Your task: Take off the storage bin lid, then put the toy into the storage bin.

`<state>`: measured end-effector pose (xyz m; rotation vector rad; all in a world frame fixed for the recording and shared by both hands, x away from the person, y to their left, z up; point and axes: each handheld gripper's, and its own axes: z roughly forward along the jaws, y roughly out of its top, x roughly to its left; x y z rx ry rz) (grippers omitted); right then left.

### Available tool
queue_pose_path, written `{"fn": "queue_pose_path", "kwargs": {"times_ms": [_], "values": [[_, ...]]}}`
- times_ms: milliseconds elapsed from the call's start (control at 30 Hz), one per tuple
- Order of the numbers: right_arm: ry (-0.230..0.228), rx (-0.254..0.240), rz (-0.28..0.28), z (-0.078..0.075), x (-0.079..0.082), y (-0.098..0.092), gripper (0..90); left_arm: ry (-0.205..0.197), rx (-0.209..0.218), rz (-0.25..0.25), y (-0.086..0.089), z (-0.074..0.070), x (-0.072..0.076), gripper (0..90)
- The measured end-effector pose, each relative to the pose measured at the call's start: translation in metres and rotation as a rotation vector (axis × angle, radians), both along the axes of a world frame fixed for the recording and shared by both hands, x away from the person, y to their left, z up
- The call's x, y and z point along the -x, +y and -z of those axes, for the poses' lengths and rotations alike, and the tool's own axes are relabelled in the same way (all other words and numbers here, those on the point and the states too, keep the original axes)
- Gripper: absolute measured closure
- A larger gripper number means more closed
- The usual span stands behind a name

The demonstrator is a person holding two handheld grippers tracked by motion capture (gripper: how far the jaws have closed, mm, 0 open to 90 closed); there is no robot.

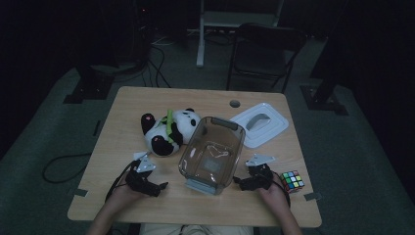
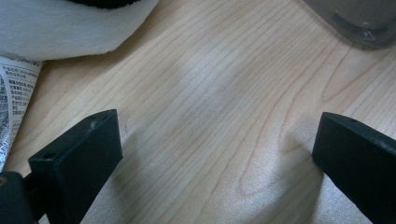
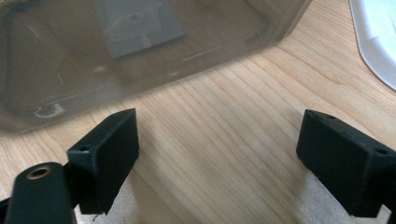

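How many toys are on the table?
2. A panda plush lies left of the clear plastic bin, and a Rubik's cube sits at the table's right edge, beside the right gripper. No others are visible.

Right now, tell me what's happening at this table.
A person rests a left gripper and a right gripper on the wooden table, both open and holding nothing. Between them stands a clear smoky plastic storage box, open on top. Its white lid lies behind, a black-and-white plush panda to the left, a multicoloured puzzle cube at the right.
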<state>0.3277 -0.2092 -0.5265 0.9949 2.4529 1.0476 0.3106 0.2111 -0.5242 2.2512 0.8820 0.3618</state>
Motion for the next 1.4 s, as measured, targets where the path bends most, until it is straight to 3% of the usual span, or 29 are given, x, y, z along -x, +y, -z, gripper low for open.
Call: {"fn": "queue_pose_path", "kwargs": {"times_ms": [367,500,633,1167,1267,1367,1400], "values": [[0.000,0.001,-0.014,0.000,-0.002,0.000,12.3,0.001,-0.006,0.041,0.001,0.000,0.001,2.2],[0.000,0.000,-0.014,0.000,-0.002,0.000,12.3,0.029,-0.029,0.048,0.001,-0.004,0.001,3.1],[0.000,0.001,-0.013,0.000,-0.002,0.000,12.3,0.040,-0.023,0.069,0.002,-0.011,0.005,4.0],[0.000,0.001,-0.014,0.000,-0.002,0.000,12.3,-0.060,0.044,0.140,0.001,-0.072,0.008,4.9],[0.000,0.001,-0.014,0.000,-0.002,0.000,12.3,-0.099,0.071,0.144,-0.003,-0.091,0.005,4.9],[0.000,0.001,-0.014,0.000,-0.002,0.000,12.3,-0.116,0.065,0.149,-0.004,-0.099,0.001,4.9],[0.001,0.000,-0.013,0.000,-0.002,0.000,12.3,-0.131,0.067,0.144,-0.005,-0.107,-0.006,4.9]]}}
